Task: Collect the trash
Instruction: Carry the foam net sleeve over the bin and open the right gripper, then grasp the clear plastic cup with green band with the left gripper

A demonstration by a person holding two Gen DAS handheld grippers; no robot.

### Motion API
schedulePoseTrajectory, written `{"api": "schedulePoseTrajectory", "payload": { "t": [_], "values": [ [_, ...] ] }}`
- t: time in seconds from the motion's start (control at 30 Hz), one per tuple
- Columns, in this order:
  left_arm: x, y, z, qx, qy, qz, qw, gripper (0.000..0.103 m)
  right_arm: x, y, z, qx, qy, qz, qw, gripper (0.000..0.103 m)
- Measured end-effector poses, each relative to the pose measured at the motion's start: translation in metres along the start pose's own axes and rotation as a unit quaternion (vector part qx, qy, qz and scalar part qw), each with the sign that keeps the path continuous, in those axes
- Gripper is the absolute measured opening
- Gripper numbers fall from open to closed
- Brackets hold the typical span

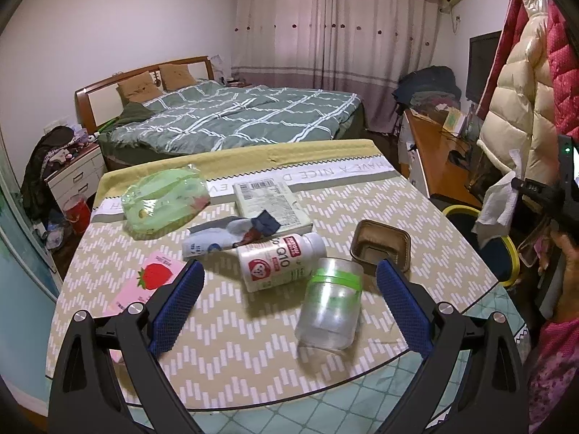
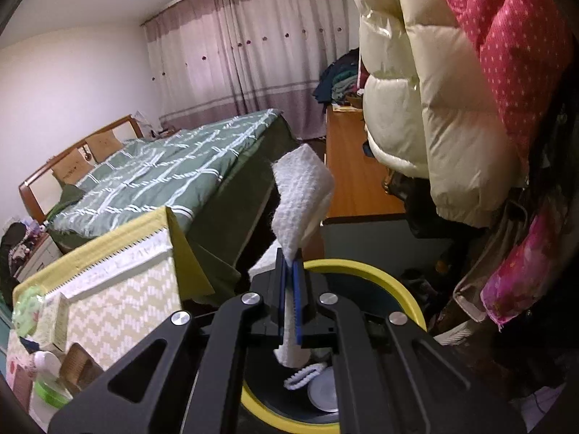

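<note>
A: Why's the right gripper [image 2: 289,264] over the yellow-rimmed bin [image 2: 405,289]?
B: It's pinching a paper towel [image 2: 302,191], prob. for dropping in.
A: Left gripper [image 1: 289,289]?
B: Spread wide, near the bench's [image 1: 253,343] front edge, framing a clear jar [image 1: 331,307], likely next.

Home bedroom, made bed [image 1: 231,115], drawn curtains [image 1: 336,25], coats [image 1: 524,108] hanging, bedside drawers [image 1: 77,173]
</note>
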State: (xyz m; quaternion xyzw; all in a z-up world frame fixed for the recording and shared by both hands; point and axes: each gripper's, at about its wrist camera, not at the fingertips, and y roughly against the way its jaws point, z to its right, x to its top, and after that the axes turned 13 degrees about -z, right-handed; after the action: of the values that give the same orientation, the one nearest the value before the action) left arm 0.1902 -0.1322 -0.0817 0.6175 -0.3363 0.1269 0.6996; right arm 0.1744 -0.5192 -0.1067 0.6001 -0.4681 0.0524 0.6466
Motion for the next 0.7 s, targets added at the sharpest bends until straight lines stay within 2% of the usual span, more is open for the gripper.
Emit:
{"api": "schedulePoseTrajectory", "payload": {
  "t": [0.07,0.13,0.2,0.4,0.53,0.7],
  "values": [
    [0.0,-0.002,0.003,-0.002,-0.003,-0.003,1.0,0.094,-0.003,-0.001,-0.001,-0.003,-0.003,-0.001,1.0,0.007],
    [0.0,-0.004,0.004,-0.003,-0.005,-0.005,1.0,0.094,-0.007,0.0,-0.001,-0.011,-0.005,0.0,1.0,0.021],
    [0.0,-0.005,0.006,-0.005,-0.007,-0.007,0.9999,0.095,-0.013,0.001,-0.003,-0.01,-0.003,0.001,1.0,0.024],
    [-0.002,-0.014,0.007,-0.01,-0.008,-0.016,0.9998,0.094,-0.037,0.003,-0.016,0.004,0.008,-0.003,1.0,0.031],
    [-0.005,-0.028,0.006,-0.017,-0.005,-0.034,0.9993,0.094,-0.052,0.0,-0.027,0.008,0.02,-0.013,1.0,0.031],
    [-0.009,-0.047,0.006,-0.021,-0.004,-0.055,0.9982,0.094,-0.056,0.007,-0.035,0.004,0.031,0.005,1.0,0.033]
  ]
}}
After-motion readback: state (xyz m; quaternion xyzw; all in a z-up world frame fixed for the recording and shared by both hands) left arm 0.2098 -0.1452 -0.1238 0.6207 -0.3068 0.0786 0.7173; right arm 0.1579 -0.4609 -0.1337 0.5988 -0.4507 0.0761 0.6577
